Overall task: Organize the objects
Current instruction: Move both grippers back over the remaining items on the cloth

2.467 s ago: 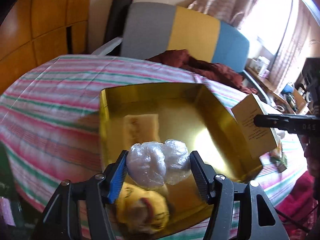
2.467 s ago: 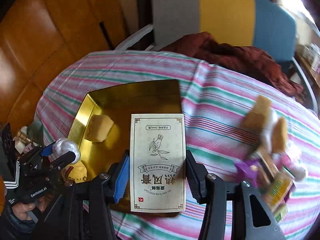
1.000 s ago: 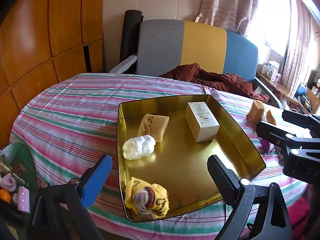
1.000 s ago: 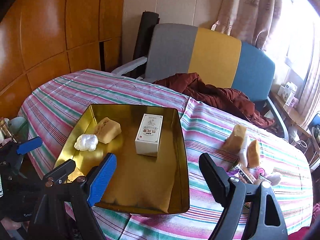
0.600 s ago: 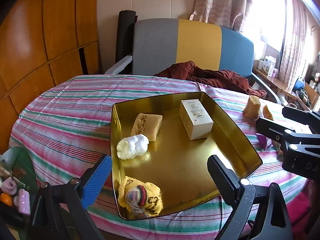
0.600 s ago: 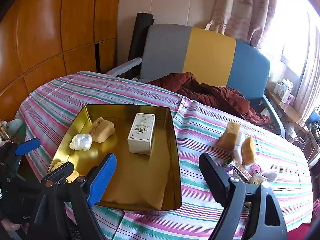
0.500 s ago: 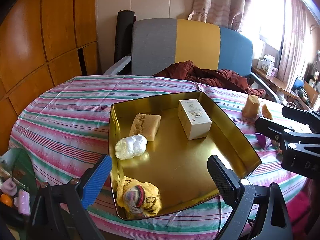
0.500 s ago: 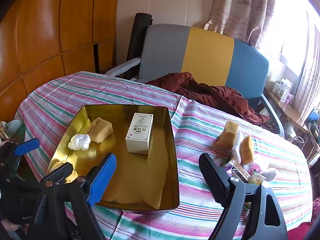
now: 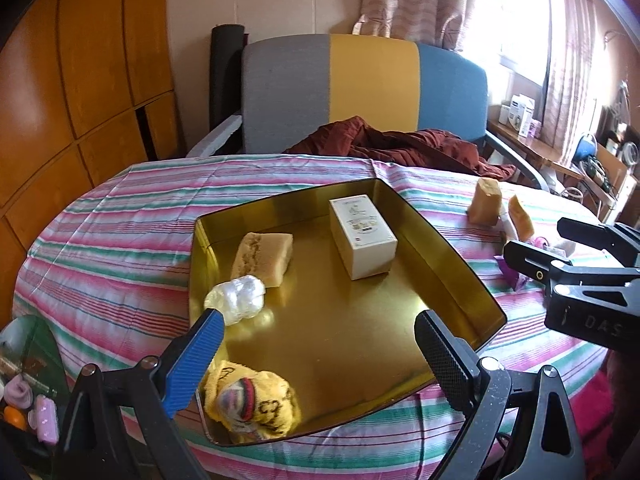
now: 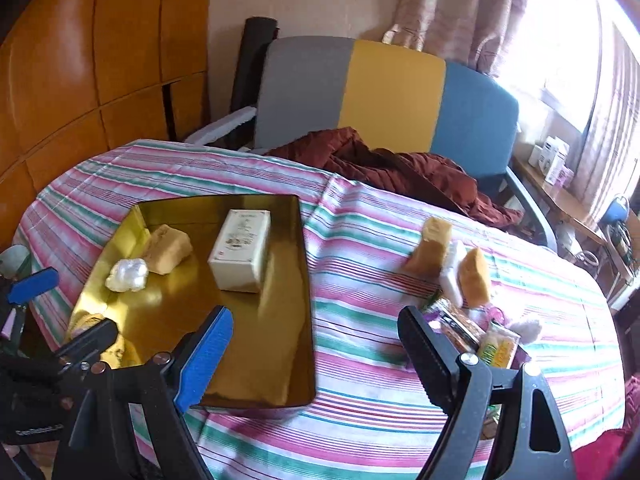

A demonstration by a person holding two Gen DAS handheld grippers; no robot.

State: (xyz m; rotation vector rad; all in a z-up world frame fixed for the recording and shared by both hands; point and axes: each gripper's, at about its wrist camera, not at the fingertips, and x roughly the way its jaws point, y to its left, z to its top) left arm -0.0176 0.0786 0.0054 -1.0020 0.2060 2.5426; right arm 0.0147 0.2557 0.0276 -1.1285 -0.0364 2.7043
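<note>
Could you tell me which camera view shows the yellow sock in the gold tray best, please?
The left wrist view: the yellow sock lies whole in the gold tray's near corner. In the right wrist view only a yellow sliver shows behind the left gripper.

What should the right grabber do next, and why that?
Probably swing the open, empty right gripper toward the tan sponge block standing on the striped tablecloth. The shiny gold metal tray already holds a cream cardboard box, while a loose pile of sponges and snack packets is not yet in it.
</note>
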